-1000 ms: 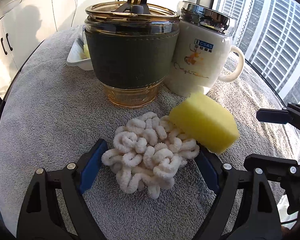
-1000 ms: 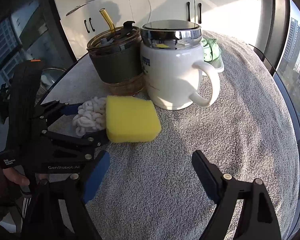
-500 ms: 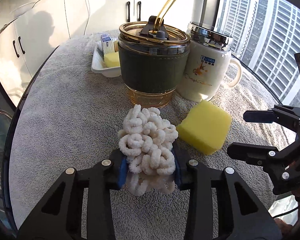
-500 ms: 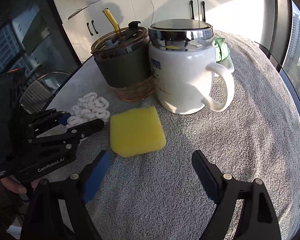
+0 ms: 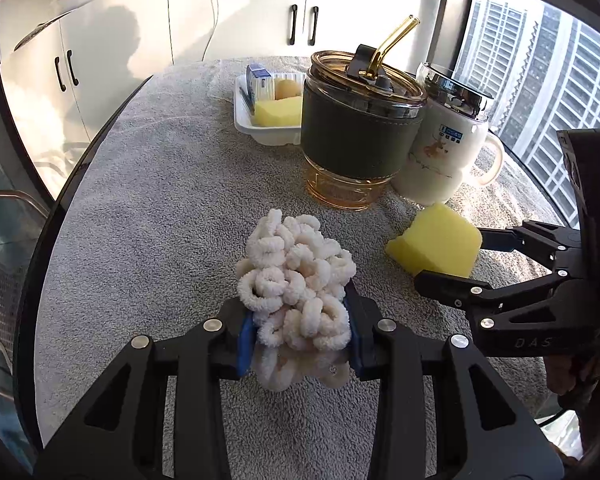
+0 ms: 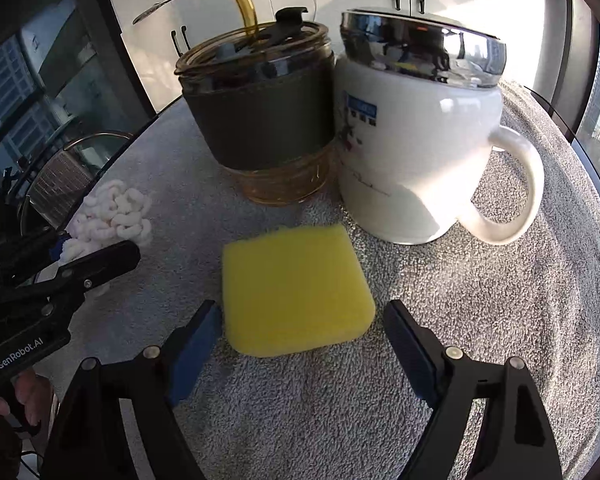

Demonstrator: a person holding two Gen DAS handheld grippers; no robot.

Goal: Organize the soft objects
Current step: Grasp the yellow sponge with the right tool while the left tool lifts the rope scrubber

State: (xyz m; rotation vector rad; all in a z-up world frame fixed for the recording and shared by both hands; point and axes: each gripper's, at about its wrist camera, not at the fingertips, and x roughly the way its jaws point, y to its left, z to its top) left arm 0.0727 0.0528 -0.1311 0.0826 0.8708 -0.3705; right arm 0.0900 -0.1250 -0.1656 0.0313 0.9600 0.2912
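Observation:
A white bundle of fluffy loops (image 5: pixel 296 264) is pinched between the blue pads of my left gripper (image 5: pixel 298 328), which is shut on it just above the grey towel. The same bundle (image 6: pixel 112 212) shows at the left of the right wrist view, in the left gripper (image 6: pixel 100 248). A yellow sponge (image 6: pixel 296 288) lies flat on the towel in front of the mug. My right gripper (image 6: pixel 302 314) straddles the sponge's near end, its jaws closing, with a gap between each pad and the sponge. The left wrist view shows the sponge (image 5: pixel 436 244) between the right gripper's fingers (image 5: pixel 444 288).
A glass tumbler (image 5: pixel 360 136) with a dark green sleeve and straw stands beside a white lidded mug (image 5: pixel 440 160), right behind the sponge. A white tray (image 5: pixel 244 120) at the back holds another yellow sponge and small items. The grey towel (image 5: pixel 160 200) covers the round table.
My left gripper closed on the white loop bundle and drew it back, a little up. My right gripper moved forward until its jaws flank the yellow sponge.

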